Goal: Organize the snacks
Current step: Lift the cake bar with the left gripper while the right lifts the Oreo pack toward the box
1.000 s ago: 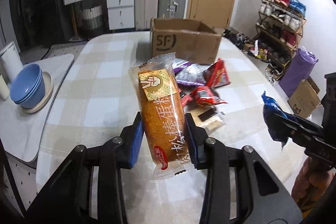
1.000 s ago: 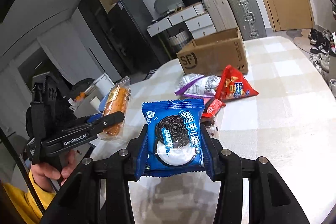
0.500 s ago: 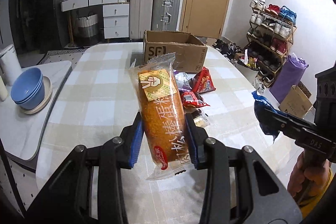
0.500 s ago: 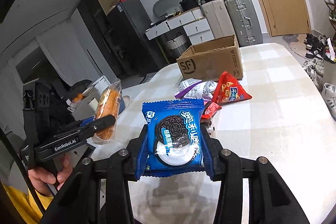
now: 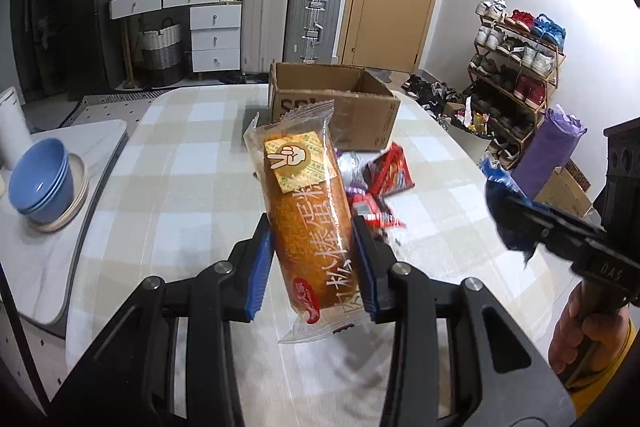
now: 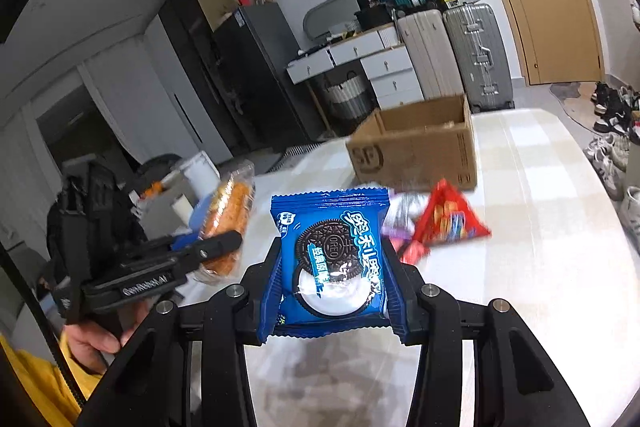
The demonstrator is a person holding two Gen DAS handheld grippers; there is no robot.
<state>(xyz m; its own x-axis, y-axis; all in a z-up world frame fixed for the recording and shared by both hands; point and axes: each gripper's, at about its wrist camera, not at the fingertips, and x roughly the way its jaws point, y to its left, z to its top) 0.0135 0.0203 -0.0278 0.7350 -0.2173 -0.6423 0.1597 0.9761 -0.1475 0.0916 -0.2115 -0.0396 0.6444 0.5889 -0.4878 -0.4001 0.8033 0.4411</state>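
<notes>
My left gripper (image 5: 313, 245) is shut on an orange cake roll in a clear wrapper (image 5: 306, 211), held upright above the checked table (image 5: 168, 187). My right gripper (image 6: 331, 265) is shut on a blue Oreo packet (image 6: 332, 251), also off the table. Each gripper shows in the other's view: the left gripper (image 6: 216, 245) with the cake roll (image 6: 228, 223) at the left, the right gripper (image 5: 516, 223) with the Oreo packet (image 5: 500, 203) at the right. An open cardboard box (image 5: 334, 103) (image 6: 420, 143) stands at the table's far end. Loose snacks (image 5: 384, 183) (image 6: 444, 223), red and purple packets, lie in front of the box.
Stacked blue bowls (image 5: 40, 183) on a plate sit on a side counter to the left. A shoe rack (image 5: 516, 75) and a purple roll (image 5: 548, 155) stand right of the table. Suitcases (image 5: 288, 23) and drawers (image 5: 214, 31) line the far wall. A person's hand (image 6: 92, 339) holds the left gripper.
Both grippers have risen with their packets still clamped. The box and the loose snacks now sit lower and farther off in both views.
</notes>
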